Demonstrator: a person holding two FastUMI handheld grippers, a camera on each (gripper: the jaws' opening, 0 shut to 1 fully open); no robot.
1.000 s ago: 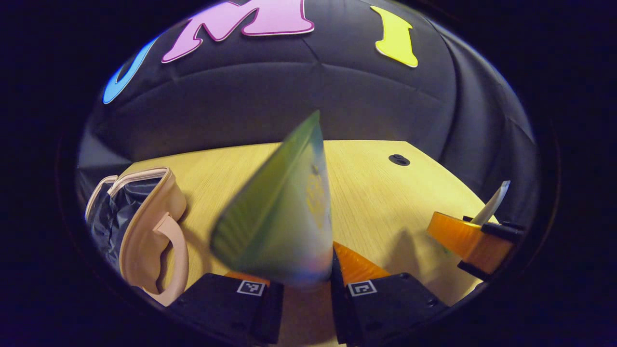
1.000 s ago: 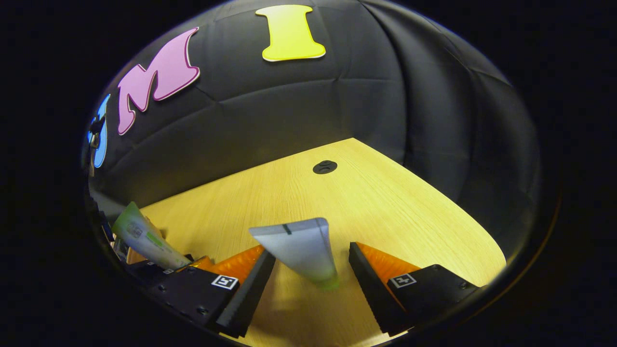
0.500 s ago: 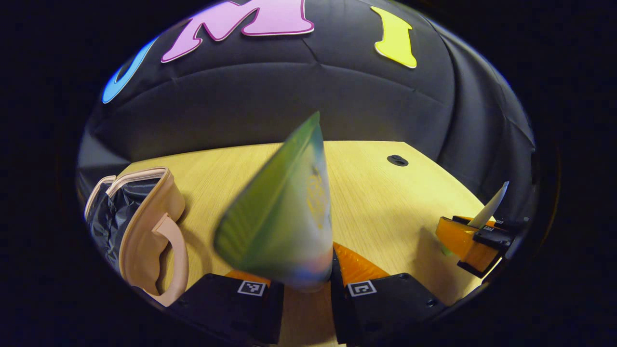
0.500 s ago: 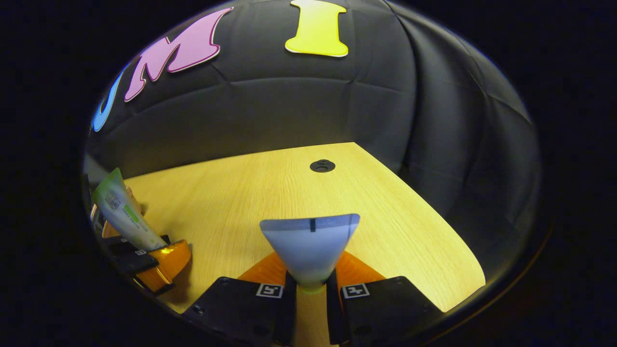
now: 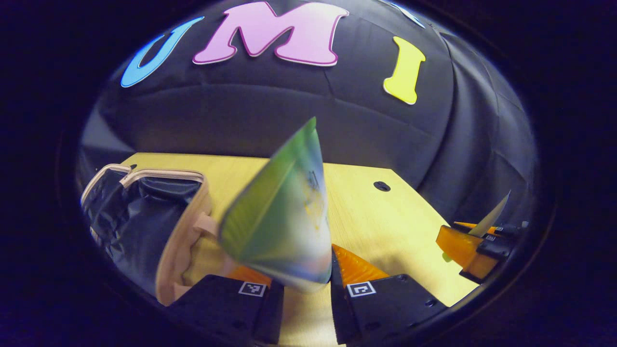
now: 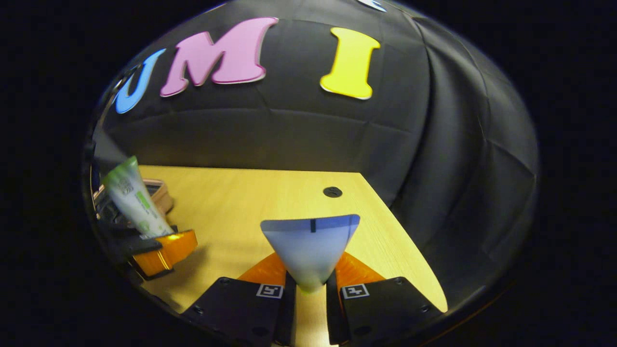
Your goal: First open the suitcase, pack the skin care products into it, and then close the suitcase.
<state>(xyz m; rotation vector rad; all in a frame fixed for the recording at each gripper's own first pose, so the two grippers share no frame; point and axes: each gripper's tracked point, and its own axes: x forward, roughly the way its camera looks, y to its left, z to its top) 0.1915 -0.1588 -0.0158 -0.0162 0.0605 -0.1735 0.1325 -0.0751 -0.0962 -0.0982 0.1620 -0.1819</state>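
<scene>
A light wooden table (image 6: 250, 202) is being lit warmly, a round black grommet (image 6: 332, 192) being seen near its far corner.

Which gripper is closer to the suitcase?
Left. The left gripper with its green tube is right beside the open suitcase; the right gripper is farther across the table.

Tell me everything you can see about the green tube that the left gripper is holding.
The green tube is a soft squeeze tube, green fading to white, with small print too blurred to make out. It stands up between the fingers of the left gripper, which clamp its lower, narrow end; the flat crimped end points up. From the right gripper view it leans slightly, above the wooden table, touching nothing else. The open beige suitcase lies just beside it.
</scene>
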